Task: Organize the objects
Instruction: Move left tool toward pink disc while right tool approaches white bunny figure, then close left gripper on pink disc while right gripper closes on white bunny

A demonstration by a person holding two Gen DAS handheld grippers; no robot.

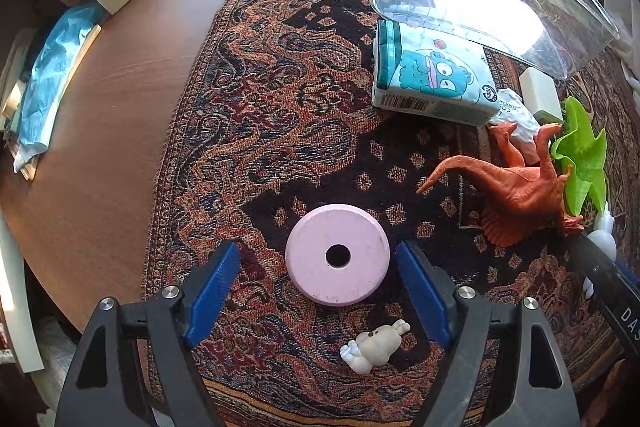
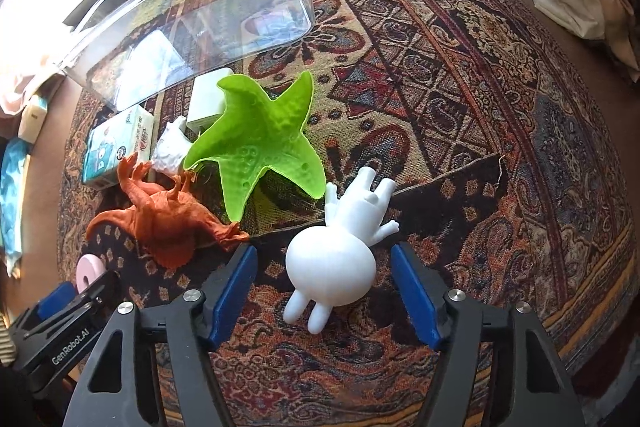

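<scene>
My left gripper (image 1: 319, 261) is open, its blue pads on either side of a pink ring (image 1: 337, 254) lying flat on the patterned cloth, not touching it. A small beige bunny figure (image 1: 376, 346) lies just below the ring. My right gripper (image 2: 322, 267) is open around the round head of a white rabbit figure (image 2: 334, 263) lying on the cloth. An orange dinosaur (image 2: 168, 223) and a green starfish (image 2: 264, 143) lie beyond, left of it. A clear plastic bin (image 2: 180, 15) stands empty at the back.
A tissue pack (image 1: 434, 79) with a blue cartoon, a crumpled white wrapper (image 1: 518, 121) and a white box (image 1: 540, 93) lie by the bin. Bare wooden table (image 1: 100, 131) lies left of the cloth, with blue plastic (image 1: 48, 79) and clothes at its edge.
</scene>
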